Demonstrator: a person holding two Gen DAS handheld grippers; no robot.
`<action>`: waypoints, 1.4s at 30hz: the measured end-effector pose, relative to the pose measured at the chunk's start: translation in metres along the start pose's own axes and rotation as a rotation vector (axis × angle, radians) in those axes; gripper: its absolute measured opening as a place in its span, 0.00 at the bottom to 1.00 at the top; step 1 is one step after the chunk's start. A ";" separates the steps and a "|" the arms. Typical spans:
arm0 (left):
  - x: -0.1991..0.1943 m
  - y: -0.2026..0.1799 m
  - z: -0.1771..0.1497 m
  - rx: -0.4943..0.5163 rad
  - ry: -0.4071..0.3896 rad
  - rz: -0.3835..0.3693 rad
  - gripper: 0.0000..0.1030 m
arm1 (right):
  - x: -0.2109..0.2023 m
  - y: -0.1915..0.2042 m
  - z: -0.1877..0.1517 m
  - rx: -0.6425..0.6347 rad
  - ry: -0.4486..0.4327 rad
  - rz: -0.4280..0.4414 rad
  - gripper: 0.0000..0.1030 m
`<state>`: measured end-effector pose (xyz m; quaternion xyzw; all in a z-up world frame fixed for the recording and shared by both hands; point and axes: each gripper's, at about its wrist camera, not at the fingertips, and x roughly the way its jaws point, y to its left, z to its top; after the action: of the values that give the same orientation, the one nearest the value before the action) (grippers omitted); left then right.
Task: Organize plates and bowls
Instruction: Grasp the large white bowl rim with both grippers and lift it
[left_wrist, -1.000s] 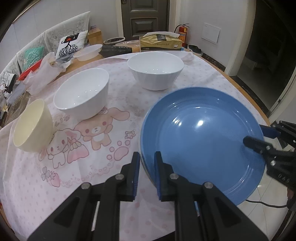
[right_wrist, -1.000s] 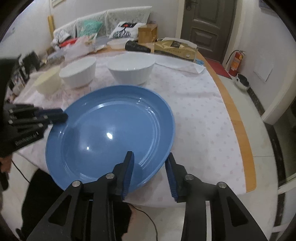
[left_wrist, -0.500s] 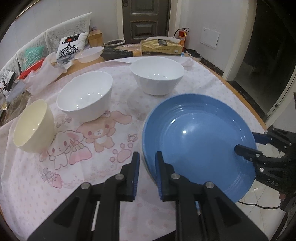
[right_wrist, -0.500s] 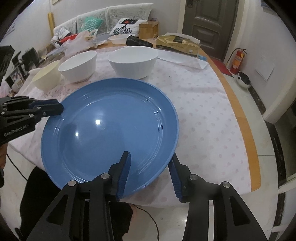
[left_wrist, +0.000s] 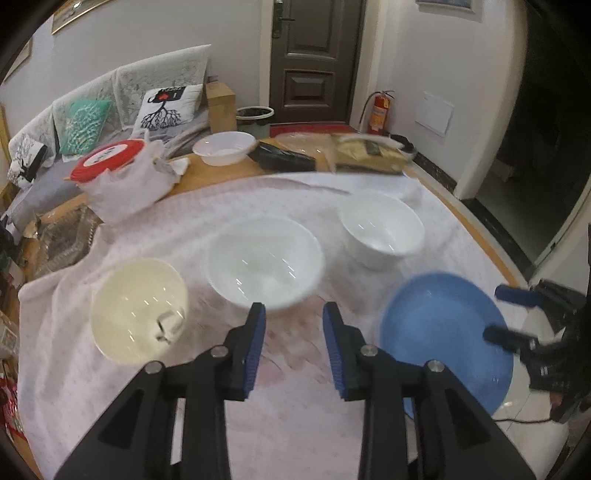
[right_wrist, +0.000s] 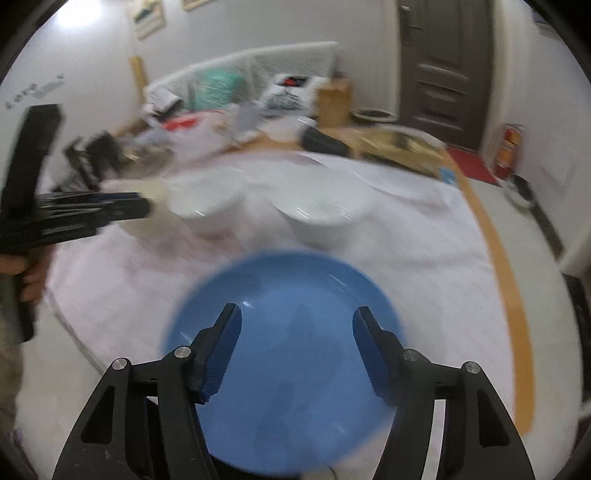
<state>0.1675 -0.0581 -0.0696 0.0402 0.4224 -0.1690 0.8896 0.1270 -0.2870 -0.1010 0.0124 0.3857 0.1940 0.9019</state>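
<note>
The blue plate (left_wrist: 443, 325) (right_wrist: 288, 369) lies on the pink tablecloth at the table's near edge, part of it past the edge. My left gripper (left_wrist: 293, 310) hangs above the cloth to the plate's left, jaws opening, nothing between them. My right gripper (right_wrist: 295, 314) hovers over the plate, jaws opening wide, pads clear of it. It also shows in the left wrist view, right gripper (left_wrist: 496, 313), beside the plate's right rim. A cream bowl (left_wrist: 138, 310) and two white bowls (left_wrist: 266, 258) (left_wrist: 380, 229) stand upright in a row behind. Both views are motion-blurred.
A small white bowl (left_wrist: 223, 147), a red-lidded tub in a white bag (left_wrist: 110, 158), a black packet (left_wrist: 284, 158) and a yellow box (left_wrist: 369, 155) crowd the table's far side. A sofa with cushions lies beyond. A hand (right_wrist: 29, 273) holds the left gripper (right_wrist: 144, 206).
Both grippers have let go of the blue plate's rim, opened, and lifted up and back. The plate now lies on the table, smaller in both views.
</note>
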 end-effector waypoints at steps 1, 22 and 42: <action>0.002 0.008 0.007 -0.007 0.003 0.001 0.29 | 0.004 0.005 0.007 -0.010 -0.004 0.021 0.64; 0.118 0.078 0.066 -0.072 0.209 0.006 0.38 | 0.159 0.070 0.086 -0.170 0.163 0.143 0.90; 0.140 0.084 0.065 -0.077 0.247 -0.003 0.14 | 0.198 0.089 0.090 -0.257 0.169 0.085 0.92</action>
<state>0.3254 -0.0308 -0.1406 0.0261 0.5349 -0.1476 0.8315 0.2836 -0.1219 -0.1589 -0.1033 0.4312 0.2800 0.8515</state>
